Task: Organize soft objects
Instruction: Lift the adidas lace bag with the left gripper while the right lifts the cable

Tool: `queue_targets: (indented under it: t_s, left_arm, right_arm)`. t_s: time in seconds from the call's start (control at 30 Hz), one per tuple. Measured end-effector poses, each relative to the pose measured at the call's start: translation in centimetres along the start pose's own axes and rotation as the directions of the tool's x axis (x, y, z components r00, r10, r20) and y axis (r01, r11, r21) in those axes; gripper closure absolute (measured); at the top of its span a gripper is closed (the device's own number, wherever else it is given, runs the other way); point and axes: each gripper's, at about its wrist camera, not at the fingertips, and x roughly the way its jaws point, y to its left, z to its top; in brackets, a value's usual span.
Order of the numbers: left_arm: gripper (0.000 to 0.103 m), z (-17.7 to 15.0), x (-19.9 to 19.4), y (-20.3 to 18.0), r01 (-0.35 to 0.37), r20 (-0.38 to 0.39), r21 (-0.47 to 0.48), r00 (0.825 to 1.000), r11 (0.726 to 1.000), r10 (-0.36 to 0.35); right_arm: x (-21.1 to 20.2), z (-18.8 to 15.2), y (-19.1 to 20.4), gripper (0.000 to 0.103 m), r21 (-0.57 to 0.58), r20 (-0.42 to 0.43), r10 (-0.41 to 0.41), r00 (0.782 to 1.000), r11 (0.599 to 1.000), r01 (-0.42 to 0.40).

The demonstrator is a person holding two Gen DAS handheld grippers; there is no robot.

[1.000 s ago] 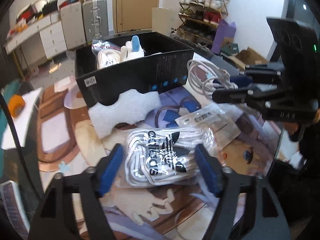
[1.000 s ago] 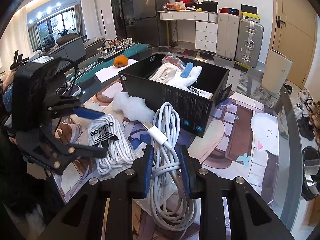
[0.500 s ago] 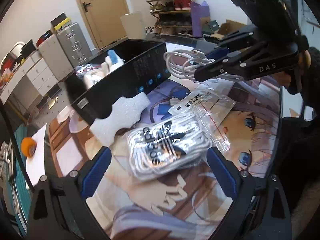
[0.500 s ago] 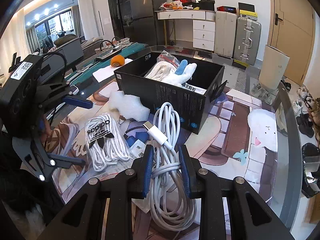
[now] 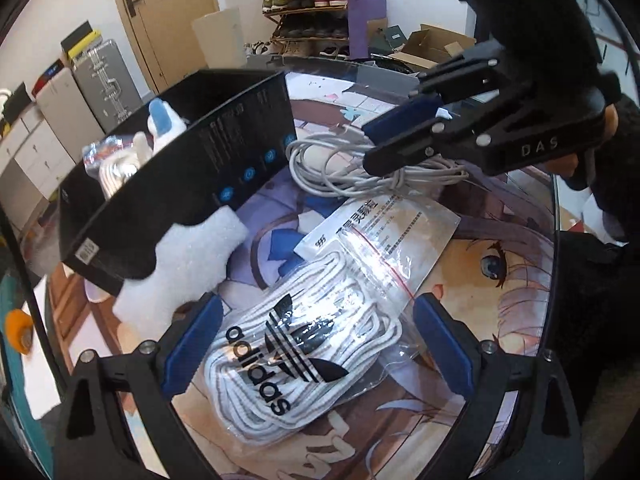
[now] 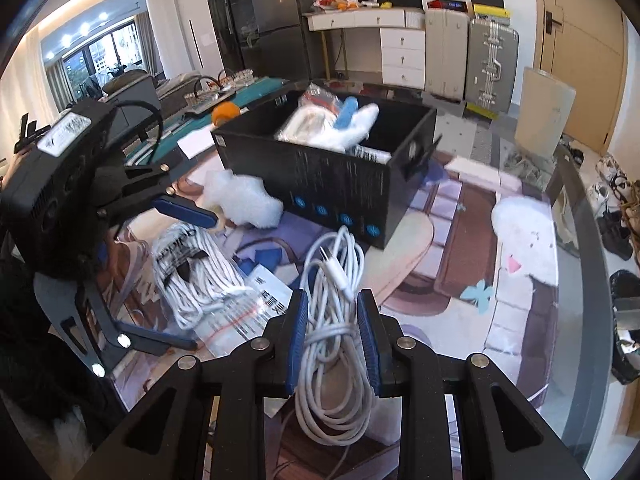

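Foam first: ragged white foam block just beyond the left gripper on its left finger's side, leaning against the black cardboard box. Left jaws spread wide, holding nothing, straddling the clear plastic bag of white Adidas laces lying flat on the printed anime mat. Probably light, limp and slippery in that film; best pinched across the thick middle of the lace bundle, not at the loose bag edge. Flat zip bag with a printed paper insert just past the jaws, partly under the laces. Further right, right gripper closed tight on the coiled white charging cable, gripped around the bundle's middle, loops sagging below, plug end pointing ahead toward the box. Cable soft but springy; likely to uncoil if released carelessly.
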Motion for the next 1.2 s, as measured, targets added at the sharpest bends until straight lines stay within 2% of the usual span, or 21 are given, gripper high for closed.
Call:
queue_targets:
  t_s: [0.1, 0.17, 0.2, 0.27, 0.33, 0.4, 0.43, 0.47, 0.53, 0.6, 0.67, 0.77, 0.83, 0.97, 1.1, 1.2]
  left_arm:
    - [0.031, -0.2, 0.0, 0.6, 0.027, -0.003, -0.024, 1.0, 0.999, -0.027]
    - [0.053, -0.5, -0.2, 0.6, 0.043, 0.0, -0.032, 0.999, 0.999, -0.043]
    - [0.059, -0.5, -0.3, 0.6, 0.051, 0.006, -0.034, 0.999, 0.998, -0.051]
    - [0.08, -0.5, -0.6, 0.8, 0.057, 0.026, -0.038, 0.998, 0.998, -0.056]
    - [0.085, -0.5, -1.1, 0.9, 0.059, 0.047, -0.053, 0.997, 0.997, -0.057]
    - [0.085, -0.6, -1.4, 0.9, 0.045, 0.059, -0.063, 0.997, 0.997, -0.041]
    - [0.08, -0.8, -1.6, 1.0, 0.044, 0.058, -0.069, 0.998, 0.997, -0.04]
    - [0.065, -0.9, -1.9, 1.0, 0.034, 0.061, -0.073, 0.998, 0.997, -0.029]
    - [0.043, -1.1, -2.4, 1.1, 0.014, 0.06, -0.078, 0.998, 0.997, -0.01]
    - [0.035, -1.5, -3.1, 0.9, -0.029, 0.058, -0.044, 0.998, 0.999, 0.031]
    - [0.013, -2.0, -3.9, 1.1, -0.042, 0.064, -0.022, 0.997, 0.999, 0.043]
    - [0.012, -2.4, -4.0, 1.5, -0.043, 0.06, 0.001, 0.997, 0.999, 0.043]
    - [0.012, -2.7, -3.5, 1.1, -0.01, 0.034, 0.052, 0.999, 0.999, 0.008]
    - [0.009, -2.7, -1.7, 0.2, -0.025, -0.027, 0.144, 0.999, 0.989, 0.029]
    - [0.009, -2.3, -1.0, 1.3, 0.045, -0.043, 0.114, 0.998, 0.992, -0.04]
    - [0.02, -2.2, -0.3, 2.6, 0.121, -0.059, 0.05, 0.991, 0.991, -0.118]
  right_arm:
    - [0.8, -0.3, 0.0, 0.077, 0.003, -0.014, 0.022, 1.0, 1.0, -0.022]
    - [1.5, -0.4, 0.2, 0.076, -0.006, -0.032, 0.019, 0.999, 1.0, -0.019]
    - [1.7, -0.5, 0.4, 0.076, -0.012, -0.033, 0.018, 0.999, 1.0, -0.018]
    - [1.7, -0.5, 0.5, 0.076, -0.015, -0.028, 0.017, 0.999, 1.0, -0.018]
    - [1.6, -0.6, 1.0, 0.076, -0.04, -0.025, 0.02, 0.999, 0.999, -0.021]
    - [1.7, -0.7, 1.2, 0.076, -0.042, -0.031, 0.026, 0.999, 0.999, -0.027]
    - [1.6, -0.7, 1.3, 0.076, -0.04, -0.03, 0.025, 0.999, 0.999, -0.026]
    - [1.6, -0.8, 1.3, 0.076, -0.037, -0.03, 0.026, 0.999, 0.999, -0.027]
    - [1.3, -0.7, 1.4, 0.076, -0.037, -0.025, 0.024, 0.999, 0.999, -0.025]
    - [1.0, -0.7, 1.5, 0.076, -0.038, -0.019, 0.024, 1.0, 0.999, -0.025]
    - [0.6, -0.7, 1.6, 0.076, -0.036, -0.012, 0.024, 1.0, 0.999, -0.024]
    - [0.3, -0.6, 1.6, 0.076, -0.037, -0.009, 0.021, 1.0, 0.999, -0.021]
    - [0.2, -0.7, 1.6, 0.076, -0.036, -0.012, 0.022, 1.0, 0.999, -0.022]
    - [0.4, -0.6, 1.4, 0.076, -0.034, -0.02, 0.023, 1.0, 0.999, -0.023]
    - [0.6, -0.6, 1.2, 0.076, -0.031, -0.027, 0.023, 0.999, 0.999, -0.024]
    - [0.7, -0.6, 1.0, 0.076, -0.026, -0.027, 0.027, 0.999, 0.999, -0.028]
